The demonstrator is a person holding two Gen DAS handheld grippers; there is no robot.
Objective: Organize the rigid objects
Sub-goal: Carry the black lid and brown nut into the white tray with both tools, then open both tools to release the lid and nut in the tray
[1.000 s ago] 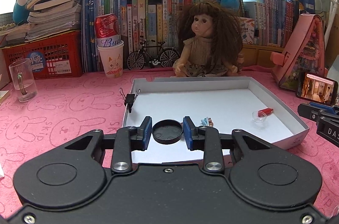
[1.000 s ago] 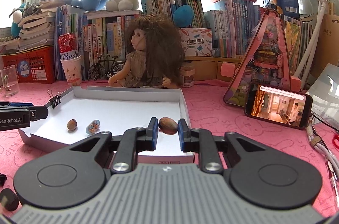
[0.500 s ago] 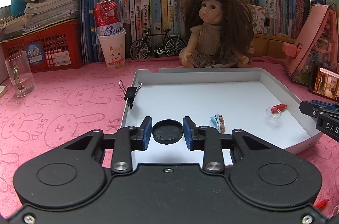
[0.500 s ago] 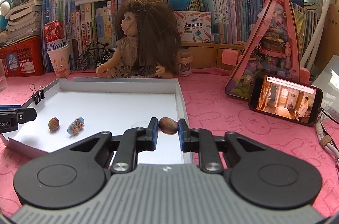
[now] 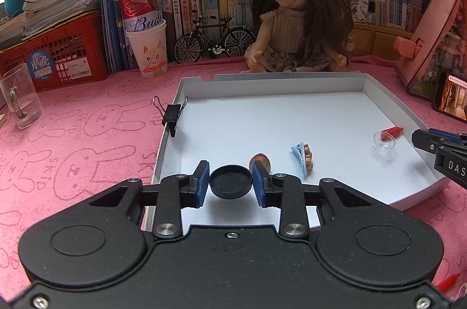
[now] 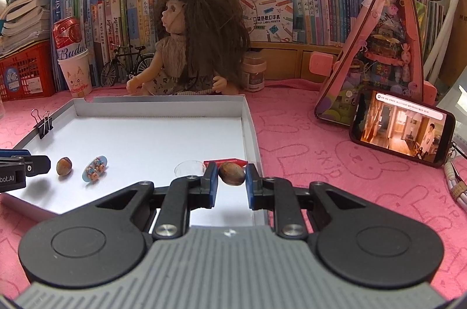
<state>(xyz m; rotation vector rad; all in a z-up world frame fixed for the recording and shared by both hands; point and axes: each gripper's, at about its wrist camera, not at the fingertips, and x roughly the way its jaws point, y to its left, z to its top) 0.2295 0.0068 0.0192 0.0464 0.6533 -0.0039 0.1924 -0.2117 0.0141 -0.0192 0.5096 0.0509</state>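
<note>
My left gripper (image 5: 231, 181) is shut on a black round lid (image 5: 231, 181), held over the near left part of the white tray (image 5: 271, 83). My right gripper (image 6: 231, 174) is shut on a brown nut (image 6: 231, 174), held over the tray's near right corner (image 6: 250, 116). In the tray lie another brown nut (image 5: 259, 161) (image 6: 64, 166), a blue hair clip (image 5: 302, 157) (image 6: 95, 167), a clear small cup (image 5: 384, 140) (image 6: 189, 167) and a red piece (image 5: 392, 130) (image 6: 224, 161).
A black binder clip (image 5: 171, 116) grips the tray's left wall. Behind the tray sit a doll (image 5: 297, 17), a toy bicycle (image 5: 214, 41), and a paper cup with a red can (image 5: 147, 46). A glass mug (image 5: 19, 95) stands left. A phone (image 6: 401, 128) stands right.
Both grippers have moved forward over the tray with their objects still held. The tray and its contents look nearer and lower in both views.
</note>
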